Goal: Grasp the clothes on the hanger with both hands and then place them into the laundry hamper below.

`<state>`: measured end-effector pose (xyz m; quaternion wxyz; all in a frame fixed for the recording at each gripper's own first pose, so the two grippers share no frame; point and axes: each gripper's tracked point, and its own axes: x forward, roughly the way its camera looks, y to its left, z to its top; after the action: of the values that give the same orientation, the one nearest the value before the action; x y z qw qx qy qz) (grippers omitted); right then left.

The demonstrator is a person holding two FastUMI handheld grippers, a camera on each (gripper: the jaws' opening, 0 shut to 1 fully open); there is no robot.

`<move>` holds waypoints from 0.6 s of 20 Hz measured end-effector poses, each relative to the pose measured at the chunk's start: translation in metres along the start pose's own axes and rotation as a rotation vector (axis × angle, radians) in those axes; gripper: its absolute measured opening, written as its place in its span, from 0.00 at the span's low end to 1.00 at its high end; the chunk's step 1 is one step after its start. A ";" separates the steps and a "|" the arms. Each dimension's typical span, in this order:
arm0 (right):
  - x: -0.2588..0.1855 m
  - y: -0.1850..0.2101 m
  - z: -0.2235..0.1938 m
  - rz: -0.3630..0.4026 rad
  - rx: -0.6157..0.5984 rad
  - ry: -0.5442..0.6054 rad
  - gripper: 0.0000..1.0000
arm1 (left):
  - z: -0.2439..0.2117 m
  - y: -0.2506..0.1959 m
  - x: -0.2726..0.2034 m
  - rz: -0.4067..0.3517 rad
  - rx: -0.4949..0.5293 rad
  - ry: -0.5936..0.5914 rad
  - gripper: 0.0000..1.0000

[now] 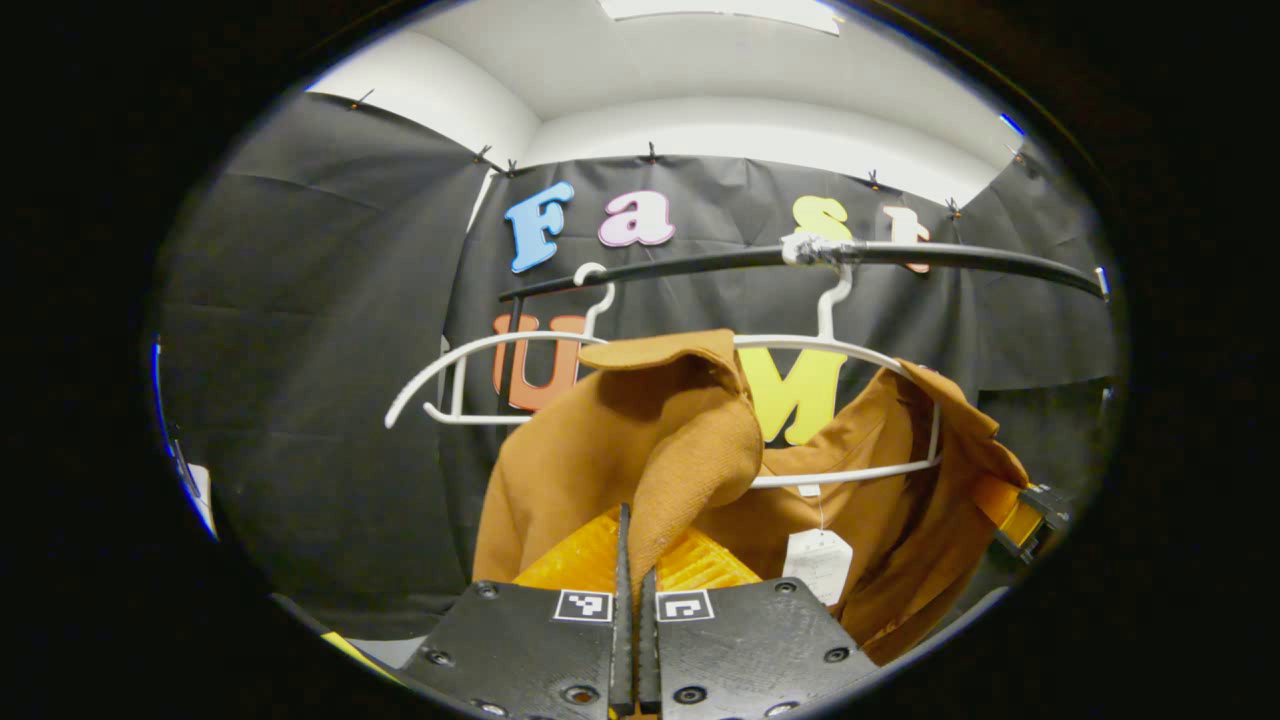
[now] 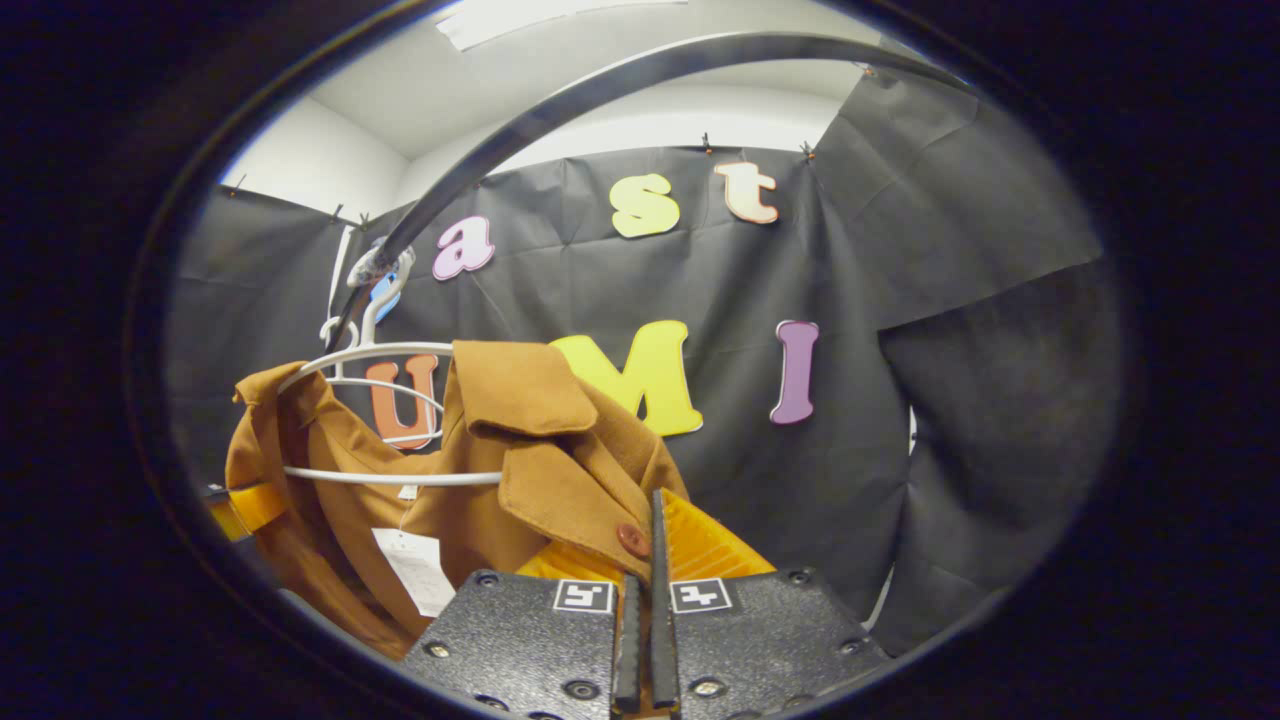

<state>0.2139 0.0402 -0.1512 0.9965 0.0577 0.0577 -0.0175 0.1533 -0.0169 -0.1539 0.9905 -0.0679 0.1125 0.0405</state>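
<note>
- Left gripper (image 1: 634,560) fingers pinch the brown coat (image 1: 640,440) shoulder; an empty second hanger (image 1: 470,380) hangs beyond
- Right gripper (image 2: 645,560) fingers clamp the coat's (image 2: 540,450) buttoned lapel

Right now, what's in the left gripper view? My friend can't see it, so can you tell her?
A brown jacket hangs on a white hanger from a dark rail, and the left gripper has its fingers closed on the jacket's cloth. An empty white hanger hangs to the left, and a paper tag dangles inside the jacket.
</note>
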 end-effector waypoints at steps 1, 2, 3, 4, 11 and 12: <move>-0.002 -0.002 0.006 -0.006 -0.006 -0.013 0.08 | 0.007 0.006 -0.003 0.009 -0.003 -0.011 0.02; -0.004 -0.003 0.009 -0.012 -0.009 -0.026 0.08 | 0.015 0.013 -0.006 0.021 -0.004 -0.022 0.07; -0.004 -0.006 0.013 -0.013 -0.006 -0.030 0.08 | 0.021 0.019 -0.008 0.032 -0.006 -0.030 0.07; -0.005 -0.007 0.015 -0.015 0.010 -0.038 0.08 | 0.025 0.023 -0.010 0.039 -0.013 -0.037 0.02; 0.012 -0.026 0.017 -0.020 0.245 -0.007 0.08 | 0.052 0.047 -0.015 0.055 -0.083 -0.062 0.02; 0.017 -0.027 0.016 -0.011 0.303 -0.001 0.08 | 0.053 0.055 -0.011 0.053 -0.101 -0.057 0.02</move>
<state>0.2320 0.0114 -0.1401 0.9764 0.2069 0.0543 -0.0313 0.1488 0.0443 -0.1074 0.9872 -0.1137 0.0840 0.0744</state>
